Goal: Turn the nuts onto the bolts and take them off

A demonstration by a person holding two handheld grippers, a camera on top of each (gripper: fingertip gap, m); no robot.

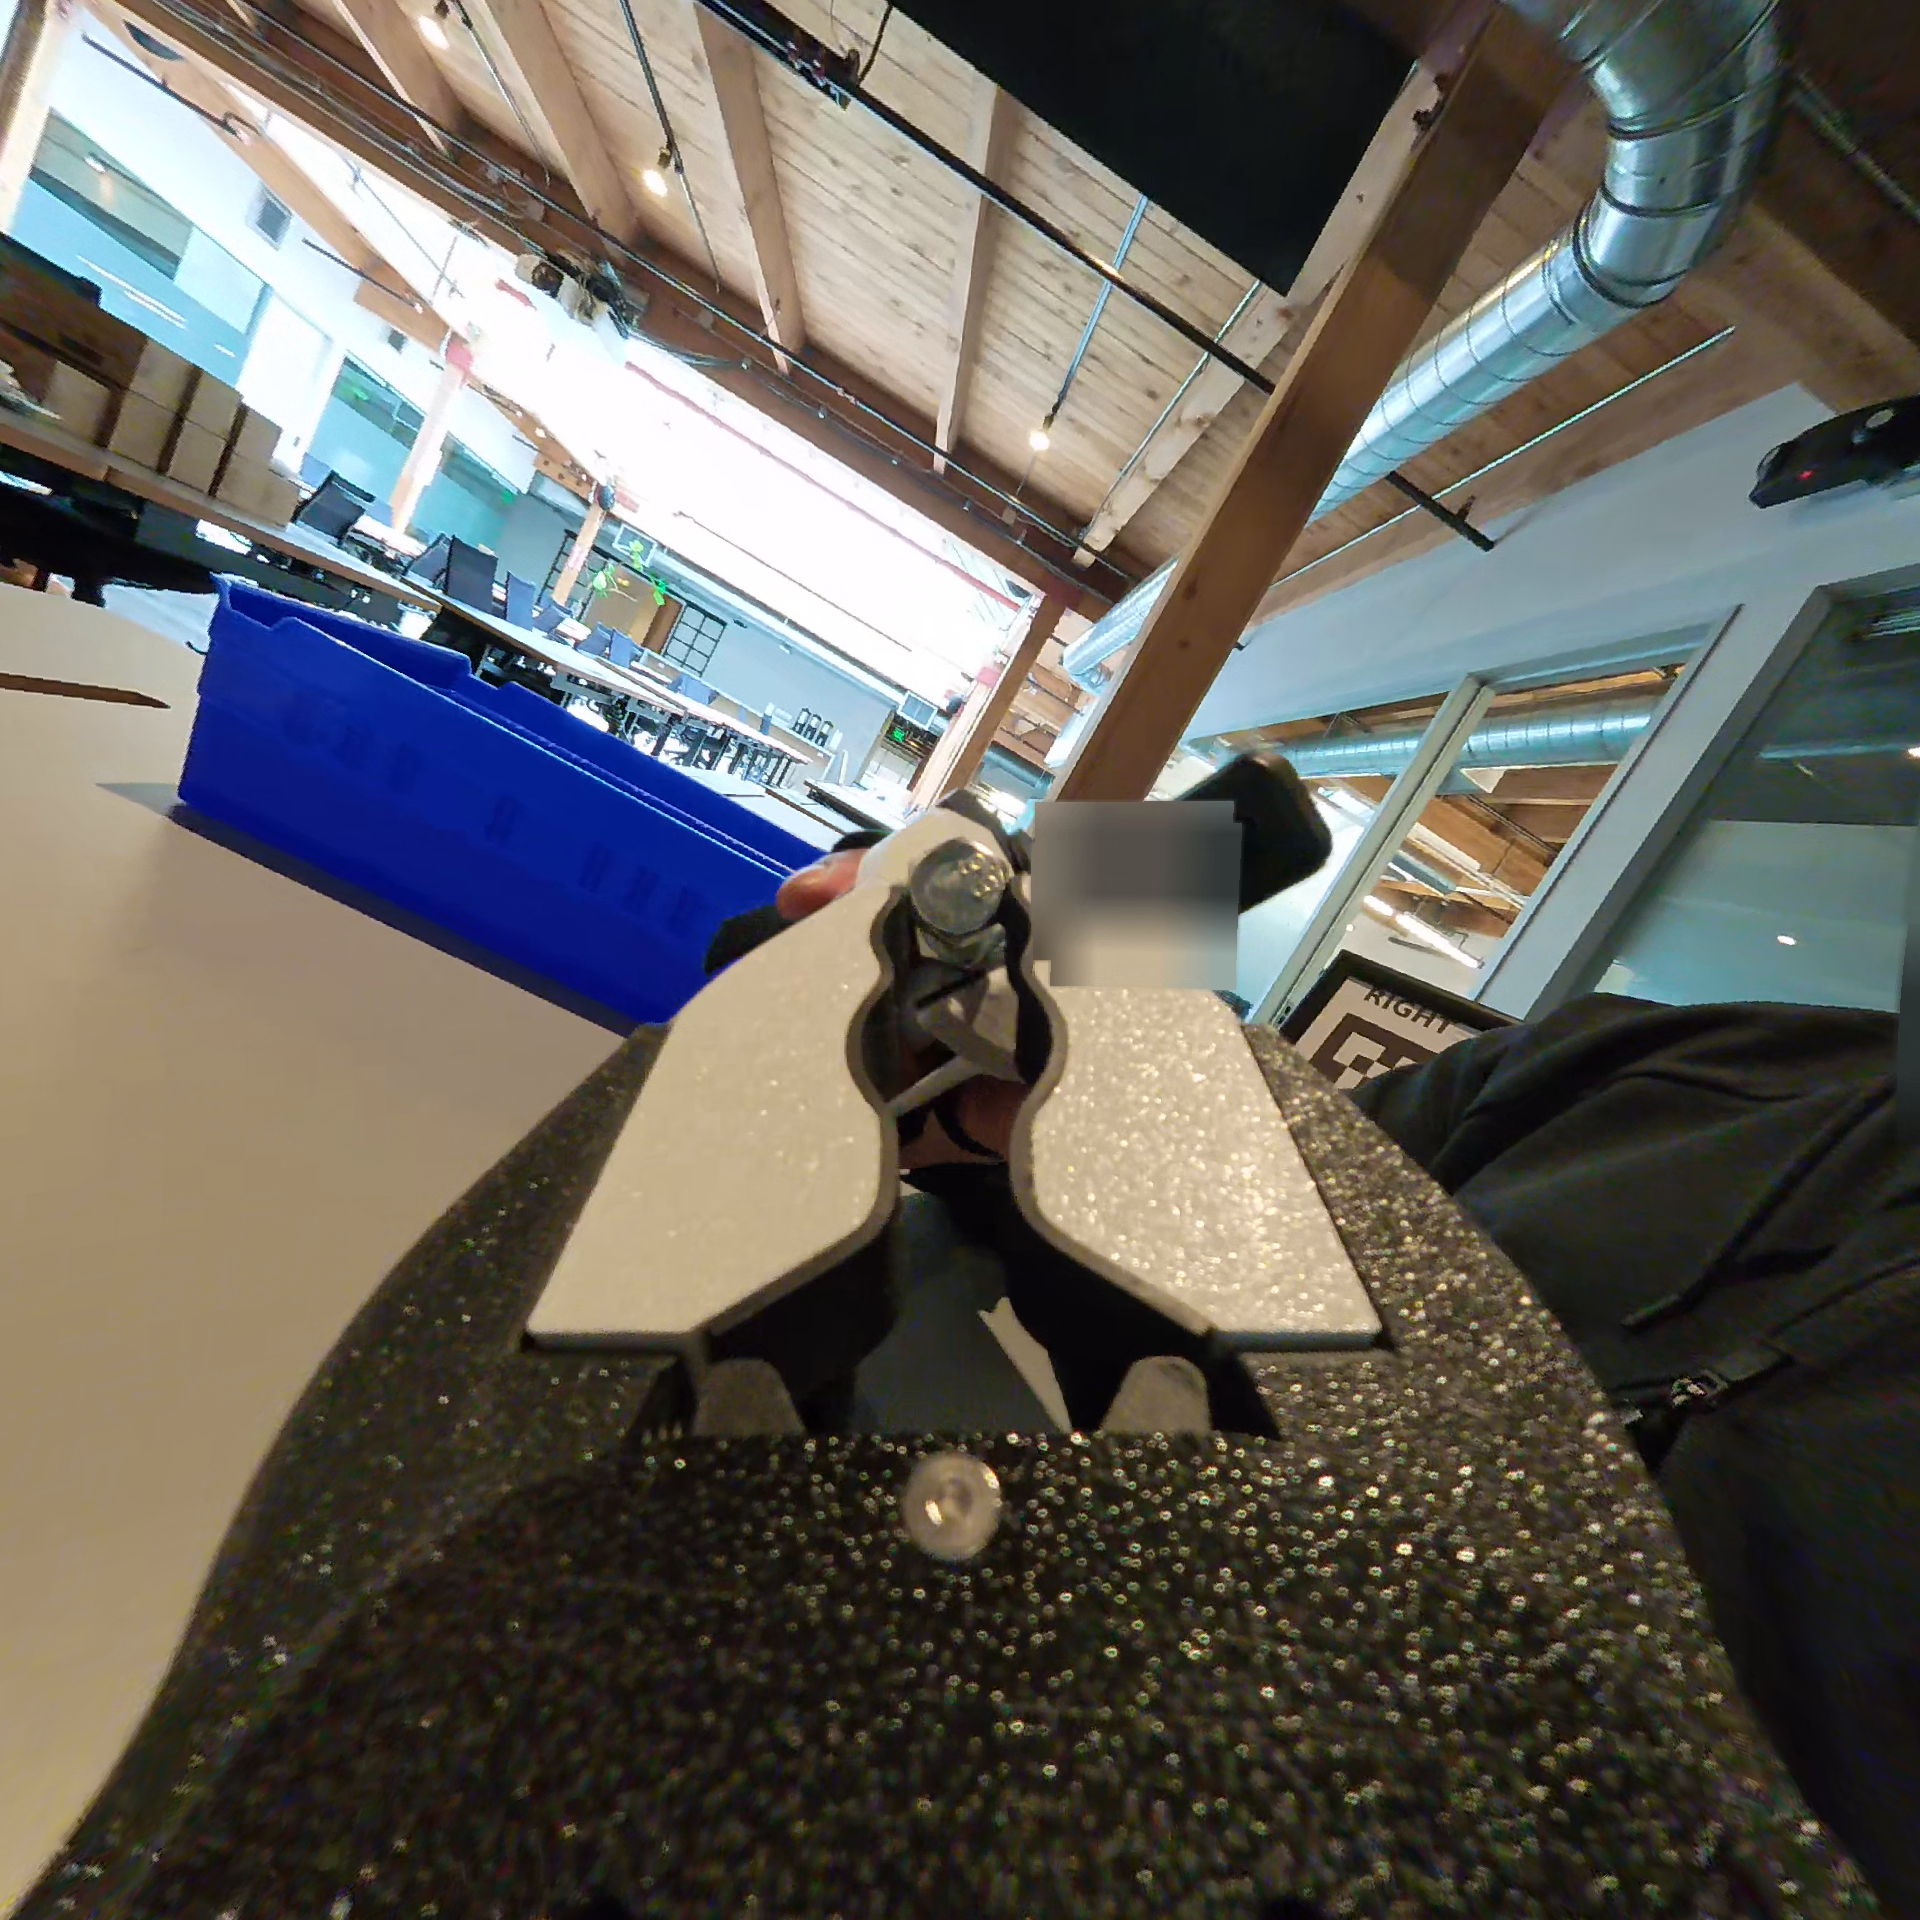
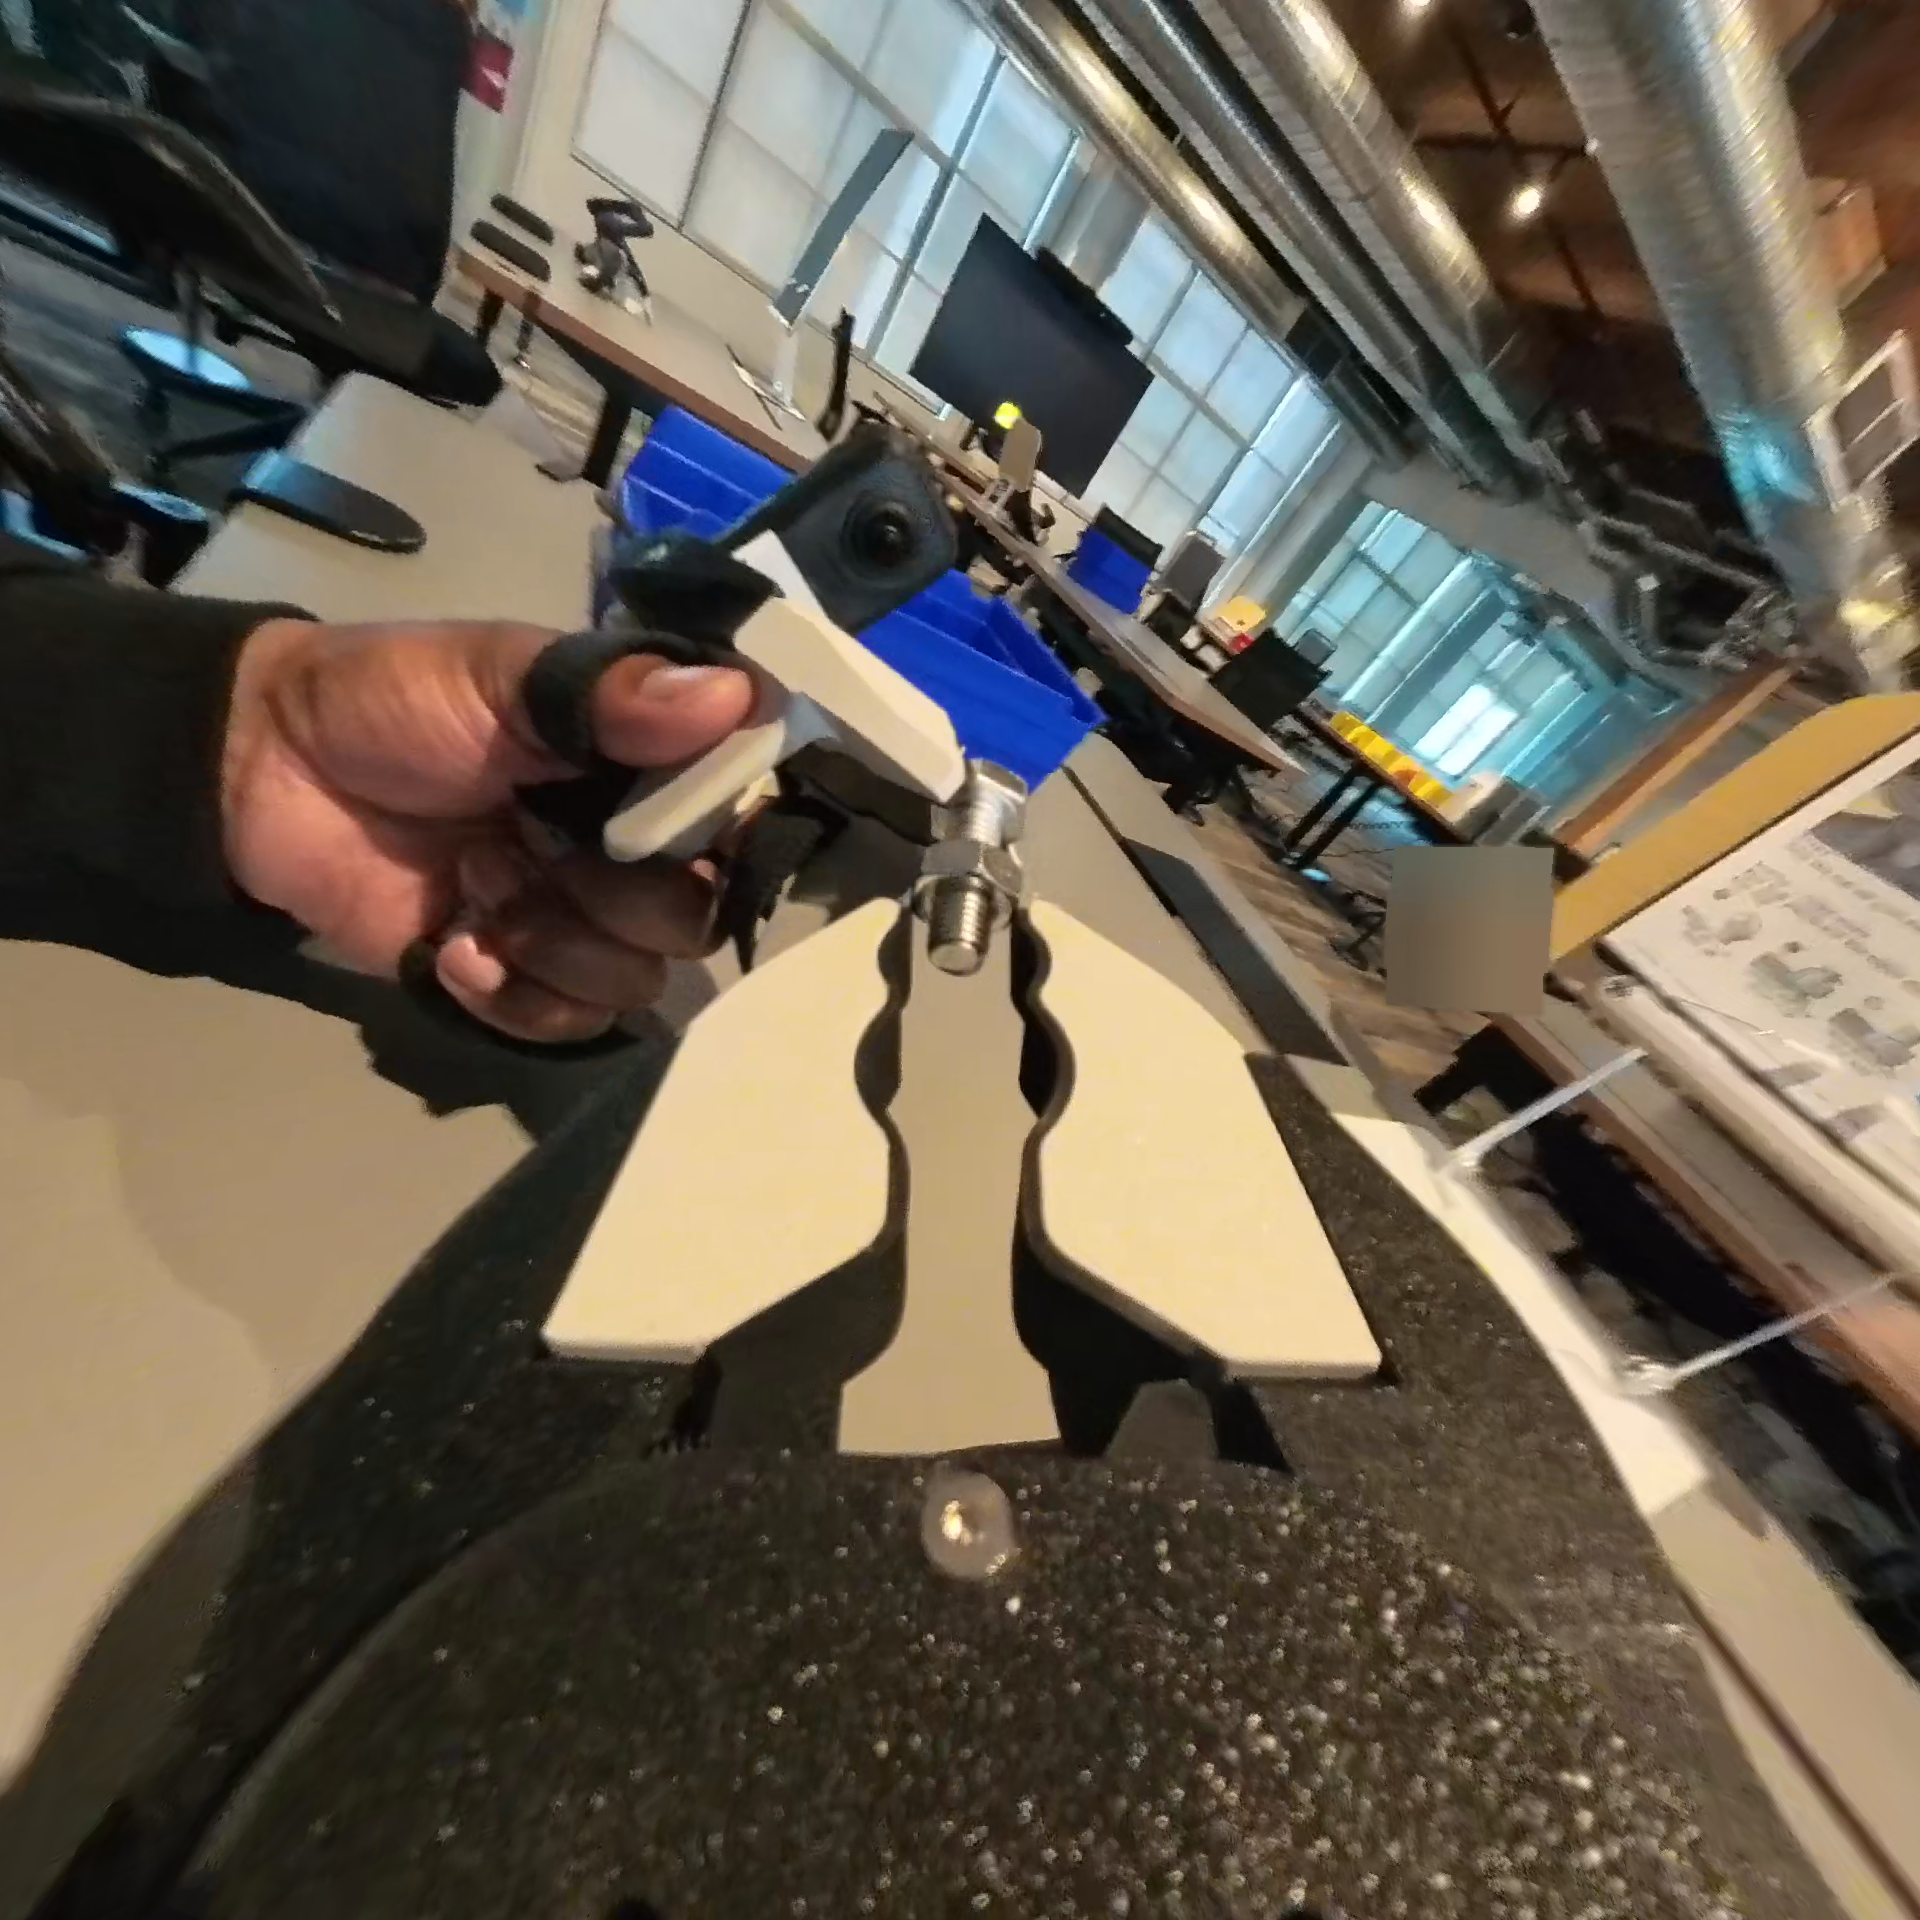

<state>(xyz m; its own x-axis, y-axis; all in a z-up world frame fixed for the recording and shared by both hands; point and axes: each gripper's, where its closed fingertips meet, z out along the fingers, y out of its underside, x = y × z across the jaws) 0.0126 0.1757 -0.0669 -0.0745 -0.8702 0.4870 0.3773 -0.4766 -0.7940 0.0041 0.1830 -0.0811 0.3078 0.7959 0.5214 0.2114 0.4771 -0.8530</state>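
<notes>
The left gripper (image 2: 951, 779) has its jaws pressed together on the head end of a shiny bolt (image 2: 971, 883). The bolt hangs down from them, with its screw end pointing at the right gripper (image 2: 961, 935). A silver nut (image 2: 966, 862) sits partway along the screw thread. The right gripper's jaws are a little apart, one on each side of the bolt's tip, right at the nut. I cannot tell if they touch it.

From the left wrist view, the left gripper (image 1: 956, 914) shows the bolt head (image 1: 954, 891) squeezed between its grey fingers (image 1: 790, 1039). The other gripper's grey fingers sit just behind the bolt.

A person's hand (image 2: 447, 821) in a black sleeve holds the left gripper, which has a small black camera (image 2: 883, 530) on top. Everything is held up in the air above the pale tabletop (image 1: 208, 1091).

A blue bin (image 1: 457, 790) stands farther back on the tabletop. A black and white square marker card (image 1: 1382, 1029) with one short word shows on the right. A sheet with small pictures and tiny print (image 2: 1808, 935), too blurry to read, lies past the tabletop's right edge.
</notes>
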